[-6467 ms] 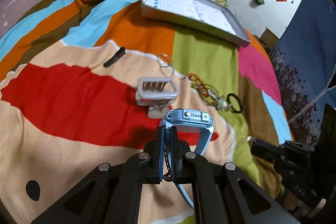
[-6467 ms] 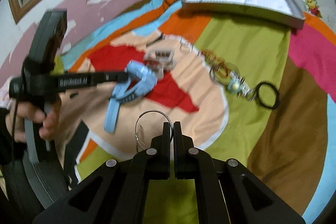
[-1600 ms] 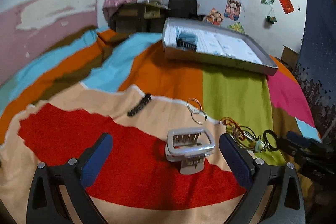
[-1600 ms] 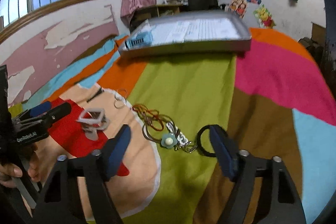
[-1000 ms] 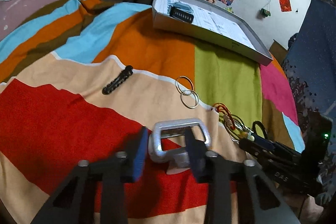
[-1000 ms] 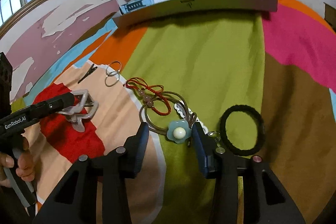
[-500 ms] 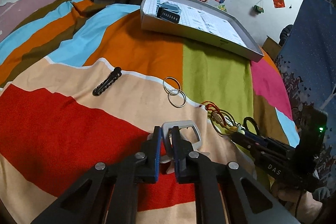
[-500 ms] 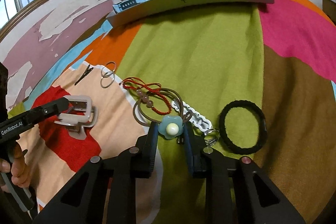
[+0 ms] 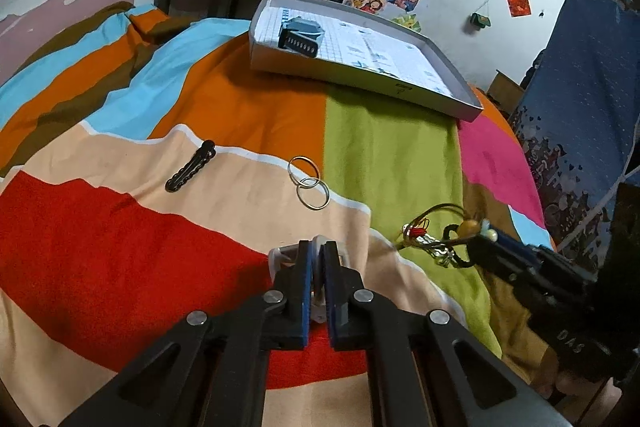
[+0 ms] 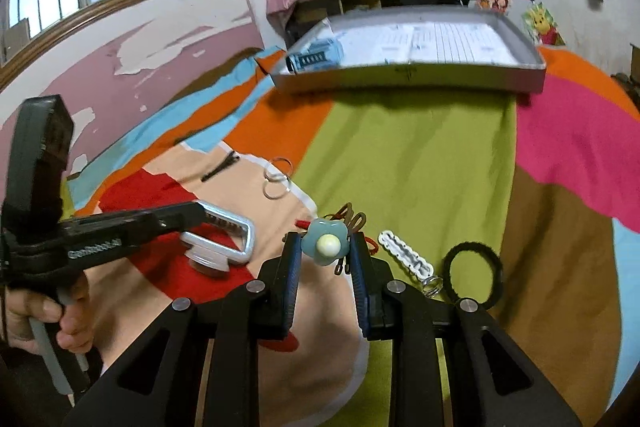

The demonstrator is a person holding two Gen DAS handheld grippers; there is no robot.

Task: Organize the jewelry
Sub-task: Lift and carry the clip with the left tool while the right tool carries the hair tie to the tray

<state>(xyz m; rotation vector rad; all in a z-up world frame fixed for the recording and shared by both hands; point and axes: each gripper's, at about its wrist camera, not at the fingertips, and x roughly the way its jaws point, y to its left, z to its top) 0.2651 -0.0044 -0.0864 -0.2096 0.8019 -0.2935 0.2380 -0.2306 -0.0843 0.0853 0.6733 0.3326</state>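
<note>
Left wrist view: we are pinching the white clip (image 9: 316, 247) in our left tool (image 9: 316, 267), while our right tool (image 10: 324, 255) is gripping the flower hair tie (image 10: 323, 242), both bound for the tray (image 9: 360, 75) at 12 o'clock.

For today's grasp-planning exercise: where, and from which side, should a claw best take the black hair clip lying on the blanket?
Probably across the middle of the black hair clip, coming from above. It lies flat, long and thin on the blanket, so the claw should close across its narrow width.

Left claw (image 9: 317, 259) clamped on silver clip (image 9: 280, 255).
</note>
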